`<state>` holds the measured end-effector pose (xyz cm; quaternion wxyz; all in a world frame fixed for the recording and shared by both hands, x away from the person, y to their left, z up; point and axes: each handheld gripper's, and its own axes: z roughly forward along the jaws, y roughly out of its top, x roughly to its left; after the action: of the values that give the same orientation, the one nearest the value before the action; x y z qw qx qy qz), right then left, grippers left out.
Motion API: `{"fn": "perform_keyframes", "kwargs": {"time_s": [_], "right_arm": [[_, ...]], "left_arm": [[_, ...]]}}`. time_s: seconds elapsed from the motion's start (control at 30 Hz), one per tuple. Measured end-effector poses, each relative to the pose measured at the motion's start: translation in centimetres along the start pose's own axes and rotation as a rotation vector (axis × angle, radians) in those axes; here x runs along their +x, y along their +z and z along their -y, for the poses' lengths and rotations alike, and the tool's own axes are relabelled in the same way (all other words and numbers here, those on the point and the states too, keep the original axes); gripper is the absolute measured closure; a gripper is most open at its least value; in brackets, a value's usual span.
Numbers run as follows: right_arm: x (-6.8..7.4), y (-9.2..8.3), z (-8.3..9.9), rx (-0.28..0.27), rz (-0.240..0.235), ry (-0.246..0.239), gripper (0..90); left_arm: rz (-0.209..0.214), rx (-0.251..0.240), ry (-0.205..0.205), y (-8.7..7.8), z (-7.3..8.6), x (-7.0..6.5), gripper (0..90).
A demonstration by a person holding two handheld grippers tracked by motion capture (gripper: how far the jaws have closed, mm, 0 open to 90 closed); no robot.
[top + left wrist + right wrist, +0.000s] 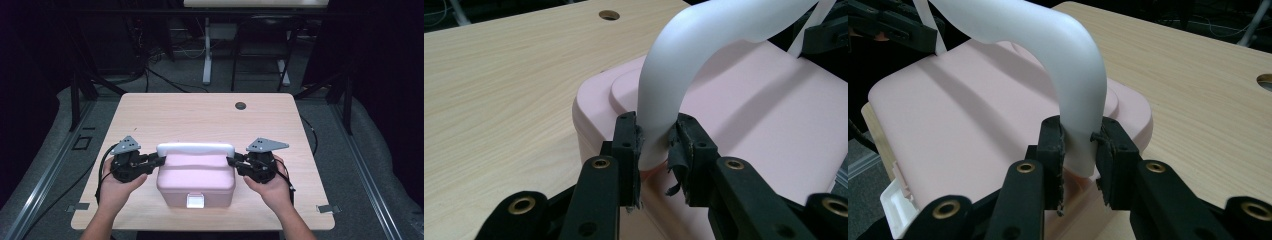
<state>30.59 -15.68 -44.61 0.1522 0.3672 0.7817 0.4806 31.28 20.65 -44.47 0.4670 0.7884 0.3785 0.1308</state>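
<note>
Nearest the table's front edge, two bare forearms come up from below, each hand wrapped under a black gripper, wrists level and angled inward toward each other. The left hand (pixel 116 189) cups the left gripper (pixel 159 161), which points right at the box's side; the right hand (pixel 272 187) mirrors it with the right gripper (pixel 231 161) pointing left. Between them sits the pink box (pixel 196 181), lid shut, its white latch (pixel 195 200) facing the person. In the left gripper view the jaws are clamped on the near leg of the white handle (pixel 659 107), pads pressing both sides. In the right gripper view its jaws pinch the handle's other leg just the same. The handle stands upright, arching over the lid. Beyond, the wooden table (pixel 200 115) runs back to a round hole (pixel 241 105) near its far edge.
</note>
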Motion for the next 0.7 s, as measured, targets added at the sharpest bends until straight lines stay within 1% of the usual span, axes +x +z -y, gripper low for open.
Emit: {"fn": "perform_keyframes", "kwargs": {"time_s": [0.17,0.4,0.5,0.57,0.6,0.7], "right_arm": [[0.1,0.0,0.0,-0.001,0.001,0.000,73.7],[0.1,-0.2,-0.3,-0.011,-0.002,0.005,73.7],[0.0,-0.3,-0.7,-0.011,-0.003,0.008,73.7],[-0.2,-0.4,-1.3,-0.017,-0.011,0.021,73.7],[-0.3,-0.5,-1.5,-0.018,-0.012,0.025,73.7],[-0.5,-0.5,-2.1,-0.013,-0.017,0.037,73.7]], "left_arm": [[-0.002,0.002,0.001,-0.1,0.0,-0.1,73.3],[0.008,-0.004,-0.003,-0.4,-0.4,0.0,73.3],[0.012,-0.004,-0.011,-0.6,-1.0,0.1,73.4],[0.013,-0.011,-0.017,-0.7,-1.4,0.3,73.4],[0.013,-0.021,-0.023,-0.8,-1.6,0.3,73.4],[0.019,-0.023,-0.033,-0.8,-1.7,0.5,73.4]]}}
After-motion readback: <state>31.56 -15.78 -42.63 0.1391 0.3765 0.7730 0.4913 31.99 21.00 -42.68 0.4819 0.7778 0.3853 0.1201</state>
